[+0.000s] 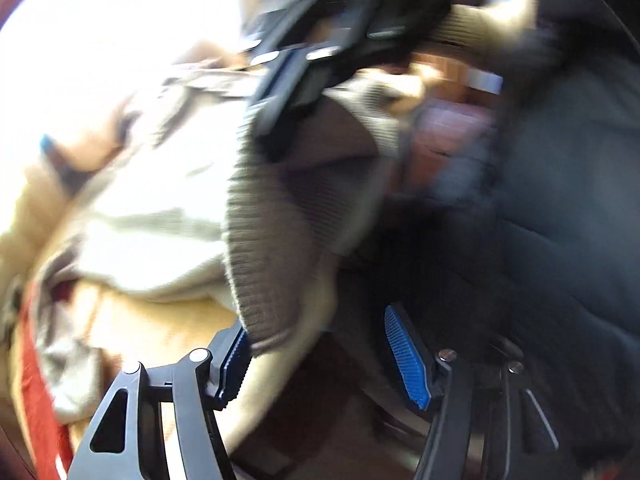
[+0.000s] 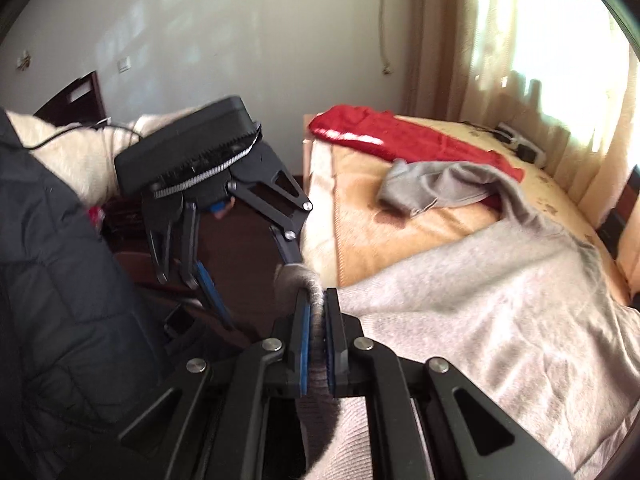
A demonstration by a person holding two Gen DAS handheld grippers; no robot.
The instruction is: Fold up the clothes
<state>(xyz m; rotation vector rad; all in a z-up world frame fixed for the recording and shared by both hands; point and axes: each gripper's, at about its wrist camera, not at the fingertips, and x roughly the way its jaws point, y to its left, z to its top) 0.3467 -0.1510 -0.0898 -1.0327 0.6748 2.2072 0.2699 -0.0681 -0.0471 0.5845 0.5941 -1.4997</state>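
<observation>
Beige blanket covers the bed point(image 2: 400, 216) filling the right of the right wrist view, with a large grey knitted sweater point(image 2: 500, 320) spread across it and a red cloth point(image 2: 400, 136) behind. Right tongs point(image 2: 316, 340), bottom centre, are pressed together pinching the sweater's ribbed hem, while the left tongs point(image 2: 256, 276), left of centre, stand spread, one finger beside that hem.

Grey sweater hem point(image 1: 264, 280) between spread fingers point(image 1: 408, 356)

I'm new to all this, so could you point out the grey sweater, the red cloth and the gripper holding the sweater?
grey sweater point(image 2: 480, 300): right wrist view, its body.
red cloth point(image 2: 400, 138): right wrist view, its middle.
right gripper point(image 2: 316, 300): right wrist view, between fingertips.
</observation>
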